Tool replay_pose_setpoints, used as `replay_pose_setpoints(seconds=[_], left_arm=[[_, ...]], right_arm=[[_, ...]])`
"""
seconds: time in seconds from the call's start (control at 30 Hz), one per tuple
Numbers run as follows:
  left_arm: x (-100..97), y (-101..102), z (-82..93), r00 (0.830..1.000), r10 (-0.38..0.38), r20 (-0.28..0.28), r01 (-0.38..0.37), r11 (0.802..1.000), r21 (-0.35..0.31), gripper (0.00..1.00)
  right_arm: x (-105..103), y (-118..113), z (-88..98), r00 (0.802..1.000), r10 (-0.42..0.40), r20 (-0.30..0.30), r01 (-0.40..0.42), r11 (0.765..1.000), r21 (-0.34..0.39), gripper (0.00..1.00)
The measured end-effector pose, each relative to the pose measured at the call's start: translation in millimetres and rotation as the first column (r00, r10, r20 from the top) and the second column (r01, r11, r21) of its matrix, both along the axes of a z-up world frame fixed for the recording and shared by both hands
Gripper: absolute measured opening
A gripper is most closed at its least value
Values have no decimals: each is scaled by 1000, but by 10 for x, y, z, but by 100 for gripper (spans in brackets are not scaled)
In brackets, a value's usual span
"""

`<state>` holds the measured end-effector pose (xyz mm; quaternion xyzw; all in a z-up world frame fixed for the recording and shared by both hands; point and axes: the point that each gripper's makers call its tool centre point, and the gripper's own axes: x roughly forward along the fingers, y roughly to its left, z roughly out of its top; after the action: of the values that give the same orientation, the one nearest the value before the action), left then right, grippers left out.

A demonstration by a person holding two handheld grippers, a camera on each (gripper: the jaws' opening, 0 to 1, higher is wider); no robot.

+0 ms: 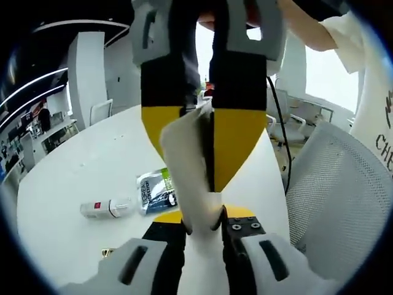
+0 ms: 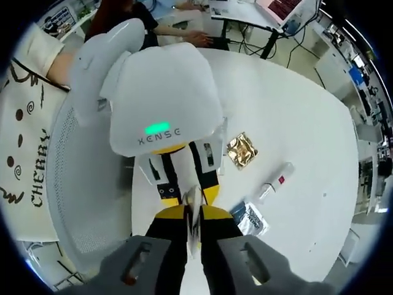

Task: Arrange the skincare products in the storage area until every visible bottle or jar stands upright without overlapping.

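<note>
A white flat sachet (image 1: 184, 153) is pinched edge-on between both grippers, above the white round table (image 1: 73, 166). My left gripper (image 1: 206, 222) is shut on its lower end. My right gripper (image 1: 210, 184), with yellow and black jaws, comes from the top of the left gripper view and is shut on the upper part. In the right gripper view, my right gripper (image 2: 195, 216) clamps the thin sachet (image 2: 193, 236) face to face with the left gripper (image 2: 191, 198). On the table lie a white tube with a red label (image 1: 107, 208) (image 2: 273, 181), a silver and green sachet (image 1: 156, 190) (image 2: 250, 218) and a gold sachet (image 2: 241, 150).
A white mesh chair (image 1: 331, 190) (image 2: 86, 190) stands against the table's near edge. A person in a white printed shirt (image 2: 31, 160) is beside it. Desks with screens and cables (image 2: 258, 18) stand beyond the table.
</note>
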<state>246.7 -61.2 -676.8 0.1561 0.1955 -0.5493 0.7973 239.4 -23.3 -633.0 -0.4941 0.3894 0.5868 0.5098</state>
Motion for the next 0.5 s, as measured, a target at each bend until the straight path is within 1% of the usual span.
replay_pose_setpoints(seconds=[0.17, 0.27, 0.4, 0.5], left_arm=[[-3, 15, 16, 1000, 1, 4, -1, 1000, 10, 22], [19, 53, 27, 1000, 9, 3, -9, 1000, 4, 21], [26, 73, 36, 1000, 15, 1, -15, 1000, 1, 22], [53, 101, 43, 1000, 28, 5, -28, 1000, 3, 21]], right_arm=[[17, -13, 5, 1000, -1, 6, 1, 1000, -5, 5], [39, -28, 10, 1000, 0, 23, 1, 1000, -12, 5], [61, -37, 10, 1000, -10, 25, 10, 1000, -12, 5], [121, -41, 11, 999, -16, 31, 17, 1000, -9, 5]])
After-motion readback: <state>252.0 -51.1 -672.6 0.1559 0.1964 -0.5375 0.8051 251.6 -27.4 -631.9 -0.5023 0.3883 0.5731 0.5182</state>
